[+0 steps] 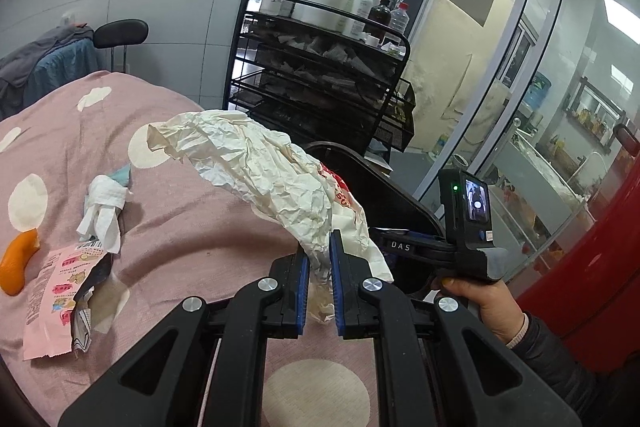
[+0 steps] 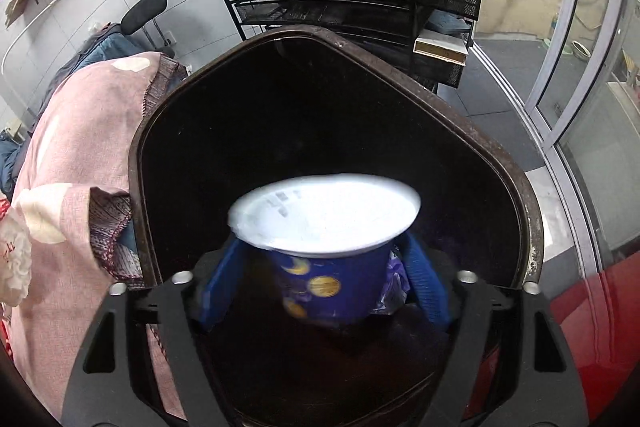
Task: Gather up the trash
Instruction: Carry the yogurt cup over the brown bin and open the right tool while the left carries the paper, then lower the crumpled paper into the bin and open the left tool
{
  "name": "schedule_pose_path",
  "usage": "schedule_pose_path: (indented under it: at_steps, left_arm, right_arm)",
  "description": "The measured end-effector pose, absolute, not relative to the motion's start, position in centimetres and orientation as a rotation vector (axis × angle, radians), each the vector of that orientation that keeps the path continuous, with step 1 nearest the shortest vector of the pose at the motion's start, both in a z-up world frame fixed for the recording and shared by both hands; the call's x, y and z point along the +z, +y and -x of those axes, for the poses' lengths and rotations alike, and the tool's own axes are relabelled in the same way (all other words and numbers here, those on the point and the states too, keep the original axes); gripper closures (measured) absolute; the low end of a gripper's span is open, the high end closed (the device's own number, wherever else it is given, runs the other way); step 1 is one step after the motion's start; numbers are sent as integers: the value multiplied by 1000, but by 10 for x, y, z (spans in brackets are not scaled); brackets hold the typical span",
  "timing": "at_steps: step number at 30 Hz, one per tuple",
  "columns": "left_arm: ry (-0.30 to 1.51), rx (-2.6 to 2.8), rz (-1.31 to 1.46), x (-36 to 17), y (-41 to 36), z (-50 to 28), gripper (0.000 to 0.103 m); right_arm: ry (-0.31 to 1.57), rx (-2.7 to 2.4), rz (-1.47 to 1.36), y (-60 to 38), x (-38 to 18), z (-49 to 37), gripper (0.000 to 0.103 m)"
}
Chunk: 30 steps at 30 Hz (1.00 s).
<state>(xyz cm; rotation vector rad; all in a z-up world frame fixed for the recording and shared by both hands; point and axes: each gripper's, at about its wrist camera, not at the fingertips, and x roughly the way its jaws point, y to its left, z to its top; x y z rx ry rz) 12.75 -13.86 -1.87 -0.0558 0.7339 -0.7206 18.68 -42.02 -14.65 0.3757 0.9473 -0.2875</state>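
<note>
My left gripper [image 1: 319,247] is shut on a crumpled cream paper bag [image 1: 260,163] with red print, which it holds above the pink spotted bed cover [image 1: 180,219]. On the cover to the left lie a white tissue [image 1: 105,211], an orange peel [image 1: 18,263] and a pink snack wrapper [image 1: 56,295]. My right gripper [image 2: 324,243] points down into a black bin [image 2: 500,155]. A blue paper cup [image 2: 332,291] with a white lid sits blurred between its wide-spread blue fingers [image 2: 222,283]. Gaps show beside the cup's body, and a purple scrap [image 2: 394,285] is beside it.
A black wire rack [image 1: 320,75] with pump bottles on top stands just behind the bin [image 1: 360,163]. A glass partition [image 1: 540,87] runs along the right, with a red object [image 1: 592,267] below it. A black stool [image 1: 120,33] and clothes are behind the bed. A hand [image 1: 488,303] grips the right gripper's handle.
</note>
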Motion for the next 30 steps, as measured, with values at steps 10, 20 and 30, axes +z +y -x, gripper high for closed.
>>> schedule_pose_path:
  at_steps: [10,20,30]
  left_arm:
    - [769,-771,38,-23,-159,-135,93]
    - [816,-830,-6,-29,-199,-147,93]
    - [880,-866,-81,-43,-245,-161,93]
  right_arm:
    - [896,-284,-367,-413,-132,-170,22]
    - [820,-300,-344,-408,-104,-141,22]
    - [786,-356,-330,-419,-93,-114,20]
